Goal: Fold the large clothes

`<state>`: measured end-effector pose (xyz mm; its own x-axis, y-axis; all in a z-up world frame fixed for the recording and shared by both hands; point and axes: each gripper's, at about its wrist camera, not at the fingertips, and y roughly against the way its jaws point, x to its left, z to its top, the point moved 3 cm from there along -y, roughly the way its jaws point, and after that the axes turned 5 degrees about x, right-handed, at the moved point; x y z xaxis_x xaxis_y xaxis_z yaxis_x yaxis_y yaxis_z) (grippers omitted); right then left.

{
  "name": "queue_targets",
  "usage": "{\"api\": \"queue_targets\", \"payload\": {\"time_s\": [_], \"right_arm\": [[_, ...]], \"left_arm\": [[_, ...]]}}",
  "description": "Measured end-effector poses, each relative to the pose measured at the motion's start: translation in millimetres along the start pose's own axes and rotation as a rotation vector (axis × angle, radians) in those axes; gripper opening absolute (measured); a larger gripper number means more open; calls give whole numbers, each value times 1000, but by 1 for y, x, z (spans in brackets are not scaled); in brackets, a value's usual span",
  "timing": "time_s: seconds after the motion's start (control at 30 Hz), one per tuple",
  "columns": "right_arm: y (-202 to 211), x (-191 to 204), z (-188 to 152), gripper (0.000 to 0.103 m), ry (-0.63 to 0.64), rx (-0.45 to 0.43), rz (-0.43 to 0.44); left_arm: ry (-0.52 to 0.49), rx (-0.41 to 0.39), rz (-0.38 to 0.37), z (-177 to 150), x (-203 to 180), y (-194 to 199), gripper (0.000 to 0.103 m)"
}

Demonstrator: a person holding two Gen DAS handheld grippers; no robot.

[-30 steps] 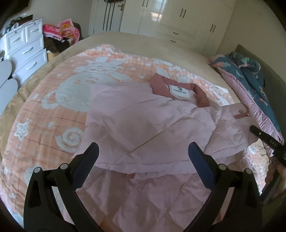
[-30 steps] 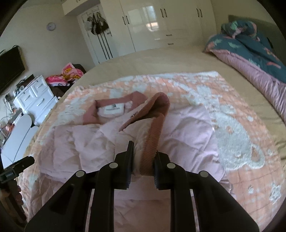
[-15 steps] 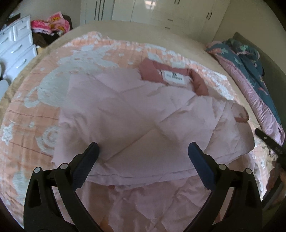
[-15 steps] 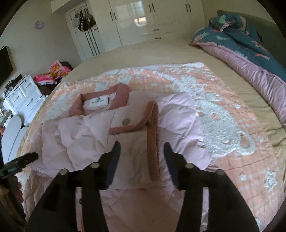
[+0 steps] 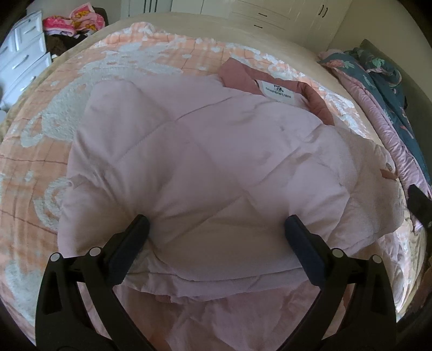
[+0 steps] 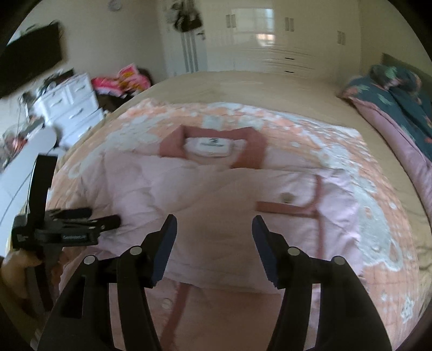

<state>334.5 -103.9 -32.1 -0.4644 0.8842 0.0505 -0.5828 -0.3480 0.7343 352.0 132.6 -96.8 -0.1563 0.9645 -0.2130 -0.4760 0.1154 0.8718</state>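
A pale pink quilted jacket (image 5: pixel 216 151) lies folded on the bed, with its dusty-rose collar (image 5: pixel 240 78) and white label (image 5: pixel 278 91) at the far end. My left gripper (image 5: pixel 217 226) stands wide open low over the jacket's near folded edge, and the fabric bulges between its fingers. In the right wrist view the jacket (image 6: pixel 216 189) has a rose-trimmed sleeve cuff (image 6: pixel 286 197) lying flat on it. My right gripper (image 6: pixel 215 229) hovers over the near part, jaws opening, nothing pinched between them. The left gripper (image 6: pixel 104 217) shows at the left, held by a hand (image 6: pixel 16 264).
A peach blanket with white figures (image 5: pixel 108 67) covers the bed. A dark floral duvet (image 5: pixel 391 89) is heaped along the right side. White drawers (image 5: pixel 21 62) and a pile of bright clothes (image 5: pixel 73 21) stand at the far left, with wardrobes (image 6: pixel 270 46) behind.
My right gripper let go of the rose-trimmed cuff, opened and drew back; the sleeve now lies flat on the jacket. My left gripper sank closer to the jacket's near edge.
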Motion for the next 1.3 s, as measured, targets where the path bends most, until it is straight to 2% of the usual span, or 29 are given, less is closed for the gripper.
{"api": "queue_targets", "payload": {"time_s": [0.13, 0.27, 0.4, 0.6, 0.67, 0.8, 0.9, 1.3], "right_arm": [[-28, 13, -1, 57, 28, 74, 15], [-62, 5, -14, 58, -32, 172, 7], [-72, -2, -23, 61, -77, 160, 19], [-63, 0, -26, 64, -91, 152, 9], [-60, 1, -26, 68, -97, 146, 12], [-50, 4, -28, 88, -108, 134, 24], [-42, 8, -32, 97, -104, 128, 0], [-10, -1, -43, 97, -171, 98, 15]], "left_arm": [[0, -3, -2, 0, 0, -1, 95], [1, -5, -12, 0, 1, 0, 95], [-8, -1, -11, -3, 0, 6, 95], [-7, -11, -15, -10, -3, 20, 95], [-6, -17, -15, -12, -3, 24, 95], [-3, -25, -22, -15, -4, 33, 95], [6, -27, -34, -18, -4, 39, 95], [-2, -50, -46, -28, -8, 62, 95]]}}
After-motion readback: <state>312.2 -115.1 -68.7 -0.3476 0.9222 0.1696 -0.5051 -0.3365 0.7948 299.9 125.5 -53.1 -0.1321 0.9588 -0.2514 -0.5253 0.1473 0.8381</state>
